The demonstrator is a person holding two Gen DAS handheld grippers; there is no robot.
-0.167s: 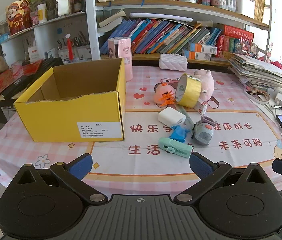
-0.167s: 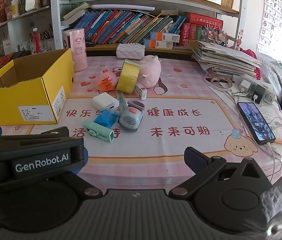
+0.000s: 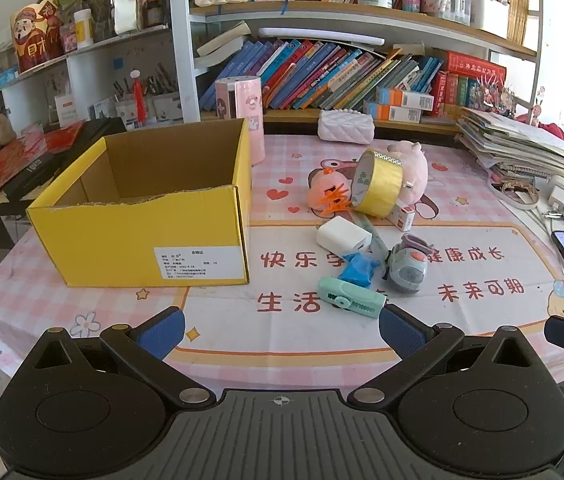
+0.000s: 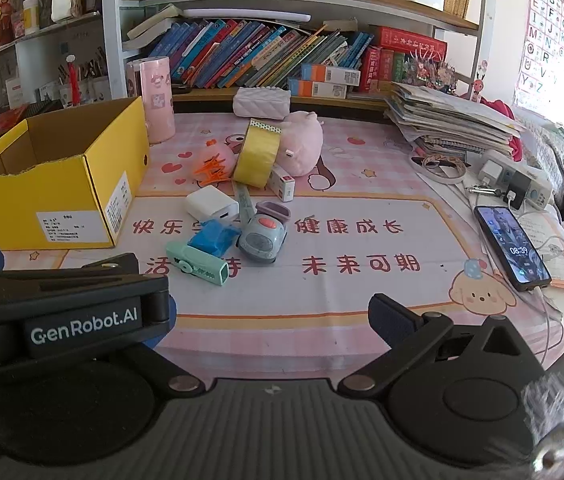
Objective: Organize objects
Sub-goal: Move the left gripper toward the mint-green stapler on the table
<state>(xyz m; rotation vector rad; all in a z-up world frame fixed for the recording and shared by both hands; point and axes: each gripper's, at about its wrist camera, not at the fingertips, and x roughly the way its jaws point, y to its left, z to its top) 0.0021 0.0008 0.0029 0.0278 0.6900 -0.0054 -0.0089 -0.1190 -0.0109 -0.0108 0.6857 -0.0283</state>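
Fingers (image 3: 170, 330) on my left gripper (image 3: 280, 326) and right gripper (image 4: 278, 312) stand wide apart, holding nothing, short of the clutter. The mint green clip (image 3: 350, 300) lies nearest, right of the yellow box (image 3: 142, 240), with the toy car (image 3: 407, 266), white charger (image 3: 343, 236) and tape roll (image 3: 377, 182) behind it. I'd straddle the clip squarely, then lift it over the box's torn rim. The bench (image 3: 282, 332) wears a pink cloth; bookshelves (image 3: 341, 76) stand beyond.

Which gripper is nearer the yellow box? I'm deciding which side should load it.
Left. The left gripper hovers open just in front of the yellow box; the right gripper, also open, sits further to the box's right.
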